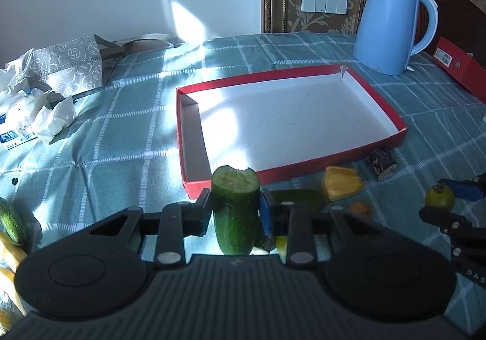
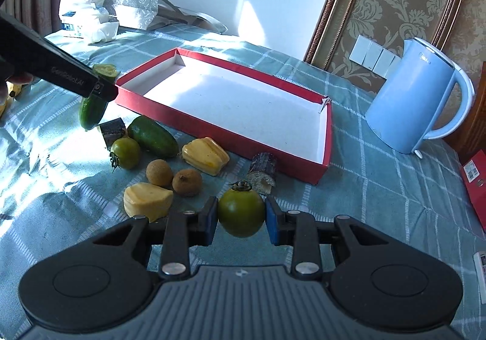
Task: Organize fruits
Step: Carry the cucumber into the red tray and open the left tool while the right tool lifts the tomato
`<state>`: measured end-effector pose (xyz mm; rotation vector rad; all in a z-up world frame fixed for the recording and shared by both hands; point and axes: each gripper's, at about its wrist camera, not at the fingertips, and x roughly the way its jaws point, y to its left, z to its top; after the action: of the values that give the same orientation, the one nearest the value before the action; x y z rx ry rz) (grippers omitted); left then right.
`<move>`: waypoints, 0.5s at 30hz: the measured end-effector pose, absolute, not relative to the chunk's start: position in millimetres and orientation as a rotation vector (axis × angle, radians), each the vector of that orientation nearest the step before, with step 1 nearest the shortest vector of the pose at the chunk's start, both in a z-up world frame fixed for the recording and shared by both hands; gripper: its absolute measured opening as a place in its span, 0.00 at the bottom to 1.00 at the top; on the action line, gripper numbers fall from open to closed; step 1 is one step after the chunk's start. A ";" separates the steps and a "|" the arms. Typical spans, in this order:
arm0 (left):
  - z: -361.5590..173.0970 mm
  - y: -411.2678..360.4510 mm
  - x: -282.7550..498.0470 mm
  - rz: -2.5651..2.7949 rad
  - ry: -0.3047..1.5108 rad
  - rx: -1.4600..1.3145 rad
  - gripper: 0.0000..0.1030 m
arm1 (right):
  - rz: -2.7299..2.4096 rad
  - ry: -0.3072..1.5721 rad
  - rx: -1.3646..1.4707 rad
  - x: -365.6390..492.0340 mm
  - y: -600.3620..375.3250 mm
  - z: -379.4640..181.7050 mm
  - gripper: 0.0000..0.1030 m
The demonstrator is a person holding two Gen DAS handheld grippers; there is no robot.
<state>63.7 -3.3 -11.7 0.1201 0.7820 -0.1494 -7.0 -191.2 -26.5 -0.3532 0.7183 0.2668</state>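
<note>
My left gripper [image 1: 235, 212] is shut on a cucumber half [image 1: 235, 212], held upright with its cut end up, just before the near left corner of the red tray [image 1: 391, 110]. In the right wrist view the same cucumber half [image 2: 91, 109] hangs from the left gripper above the cloth. My right gripper [image 2: 241, 217] is shut on a green tomato [image 2: 241, 209], lifted off the cloth. On the cloth lie another cucumber piece [image 2: 152, 136], a second green tomato [image 2: 125, 152], two yellow jackfruit pieces [image 2: 205, 156] [image 2: 148, 200] and two brown longans [image 2: 159, 173] [image 2: 186, 182].
The red tray [image 2: 224, 133] has a bare white floor. A blue kettle [image 2: 416, 97] stands at its far right. Two dark sugarcane chunks [image 2: 263, 171] [image 2: 113, 130] lie by the fruit. A patterned bag [image 1: 73, 63] and tissues [image 1: 39, 115] sit at the far left, a red box [image 1: 461, 69] at the right edge.
</note>
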 end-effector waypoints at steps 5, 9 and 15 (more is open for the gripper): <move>-11.6 -21.2 110.0 -0.158 0.785 0.091 0.29 | 0.232 0.728 -0.340 -9.5 -207.0 -23.3 0.31; -17.7 -34.7 141.0 -0.147 0.793 0.104 0.29 | 0.204 0.744 -0.326 -7.8 -221.0 -22.9 0.31; -30.5 -41.8 178.0 -0.124 0.830 0.070 0.29 | 0.178 0.767 -0.319 -2.7 -237.8 -25.7 0.31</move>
<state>178.0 -41.8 -30.5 0.0704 0.8304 -0.1240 -2.7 -237.8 -25.7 -0.3188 0.7673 0.1783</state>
